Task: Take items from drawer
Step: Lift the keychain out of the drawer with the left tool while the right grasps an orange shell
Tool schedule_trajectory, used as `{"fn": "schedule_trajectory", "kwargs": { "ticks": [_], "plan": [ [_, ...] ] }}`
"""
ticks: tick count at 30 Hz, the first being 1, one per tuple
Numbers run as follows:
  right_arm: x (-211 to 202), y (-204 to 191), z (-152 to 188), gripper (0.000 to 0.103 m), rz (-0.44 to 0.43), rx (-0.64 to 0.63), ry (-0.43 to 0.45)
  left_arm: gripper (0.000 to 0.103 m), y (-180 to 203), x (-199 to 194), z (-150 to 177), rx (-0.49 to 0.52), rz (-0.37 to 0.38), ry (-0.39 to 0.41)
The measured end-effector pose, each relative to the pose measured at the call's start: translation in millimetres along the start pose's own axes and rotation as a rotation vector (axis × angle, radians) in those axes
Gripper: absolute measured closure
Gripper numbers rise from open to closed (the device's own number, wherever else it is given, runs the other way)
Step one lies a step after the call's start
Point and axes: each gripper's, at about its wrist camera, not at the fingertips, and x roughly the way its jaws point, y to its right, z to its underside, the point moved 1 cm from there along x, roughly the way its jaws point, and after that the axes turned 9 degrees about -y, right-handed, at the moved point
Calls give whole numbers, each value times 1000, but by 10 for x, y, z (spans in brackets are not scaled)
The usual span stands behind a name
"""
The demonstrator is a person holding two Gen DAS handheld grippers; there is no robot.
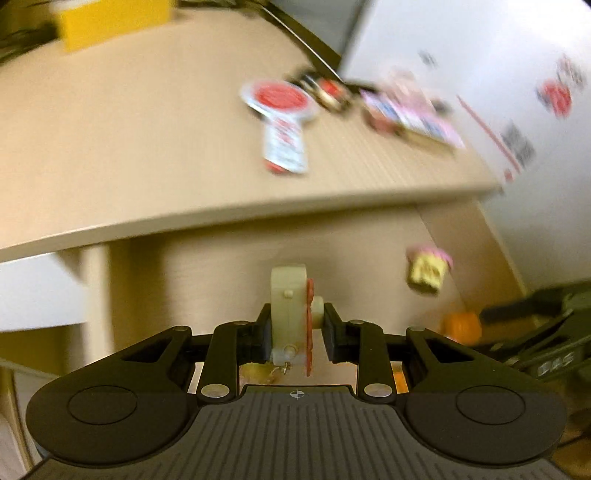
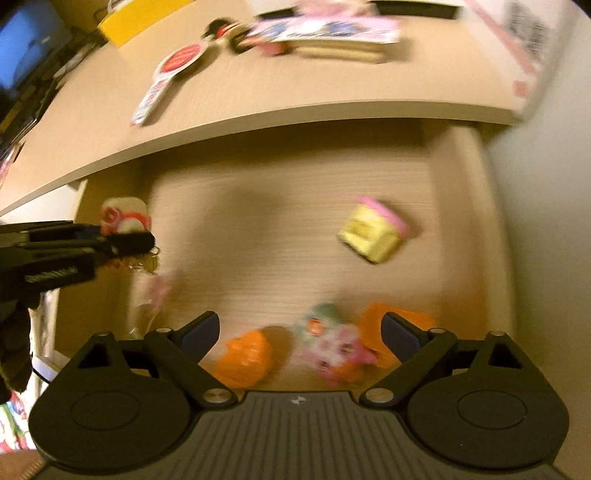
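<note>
My left gripper (image 1: 295, 326) is shut on a cream and red toy charm (image 1: 290, 314), held above the open drawer (image 1: 221, 258); a small gold chain hangs under it. From the right wrist view the same gripper (image 2: 125, 240) enters at the left with the charm (image 2: 123, 216). My right gripper (image 2: 299, 332) is open low over the drawer's (image 2: 258, 229) near end, above an orange toy (image 2: 245, 356), a pink and green toy (image 2: 328, 349) and another orange piece (image 2: 373, 321). A yellow cube with a pink lid (image 2: 371, 232) lies further in, and shows as a blurred yellow cube (image 1: 428, 271) in the left wrist view.
The desk top (image 1: 129, 147) above the drawer carries a red and white paddle-shaped pack (image 1: 282, 122), a pink printed box (image 1: 410, 110) and a yellow box (image 1: 110, 22). A white carton (image 1: 517, 92) stands at the right. All is motion-blurred.
</note>
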Motion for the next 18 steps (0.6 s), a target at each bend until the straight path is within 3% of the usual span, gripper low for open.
{"fn": "schedule_trajectory", "kwargs": {
  "ticks": [5, 12, 16, 18],
  "plan": [
    [201, -444, -193, 10, -79, -100, -79, 73, -259, -322, 116, -117, 10, 101],
    [707, -1102, -437, 15, -109, -208, -238, 73, -470, -713, 345, -203, -39, 161],
    [1023, -1404, -495, 34, -100, -250, -306, 73, -637, -934, 495, -288, -55, 197],
    [1162, -1476, -522, 38, -83, -257, -332, 73, -686, -1018, 547, -307, -64, 211]
  ]
}}
